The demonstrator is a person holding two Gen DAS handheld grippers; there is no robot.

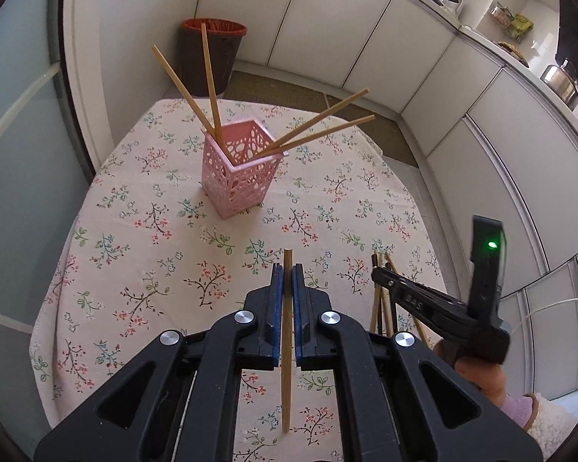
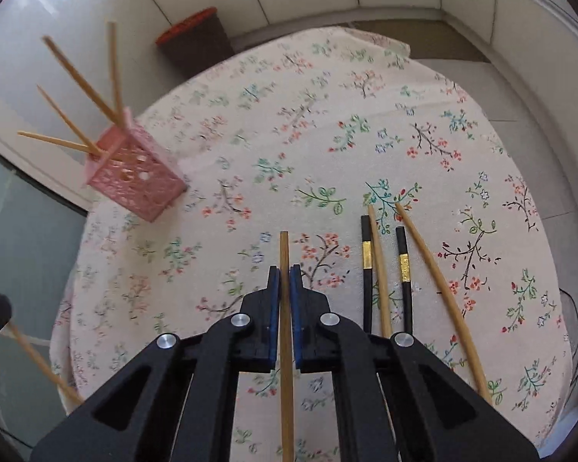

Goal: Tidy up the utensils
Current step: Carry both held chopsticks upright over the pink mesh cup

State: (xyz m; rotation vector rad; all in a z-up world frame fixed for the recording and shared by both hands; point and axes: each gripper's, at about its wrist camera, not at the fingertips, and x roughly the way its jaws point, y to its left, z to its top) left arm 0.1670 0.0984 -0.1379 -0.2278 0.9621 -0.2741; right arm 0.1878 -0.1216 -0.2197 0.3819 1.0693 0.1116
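L tongs [image 1: 288, 269]: blue pads clamped on one bamboo chopstick [image 1: 287, 331], stick runs lengthwise between the pads, tip poking just past them, other end hanging below over the tabletop [image 1: 108, 238] w/ floral cloth.

R tongs [image 2: 284, 269]: same story, pinched tight on a second bamboo chopstick [image 2: 286, 346], tip sticking out ahead of the pads. Seen from L cam, the R unit sits lower right w/ a green light lit, a hand [image 1: 478, 373] w/ pale fuzzy sleeve under it.

On cloth just R of R tongs: two black chopsticks [image 2: 367, 269] w/ gold bands, plus two loose bamboo sticks [image 2: 435, 281], lying roughly parallel, one bamboo crossing close by a black one.

Mid tabletop: pink lattice holder [image 1: 237, 171], upright, four bamboo chopsticks [image 1: 212, 88] in it, fanned out, two leaning L, two leaning R.

Beyond table edge: dark bin [image 1: 212, 57] w/ red-orange rim on floor, white cabinet fronts behind.
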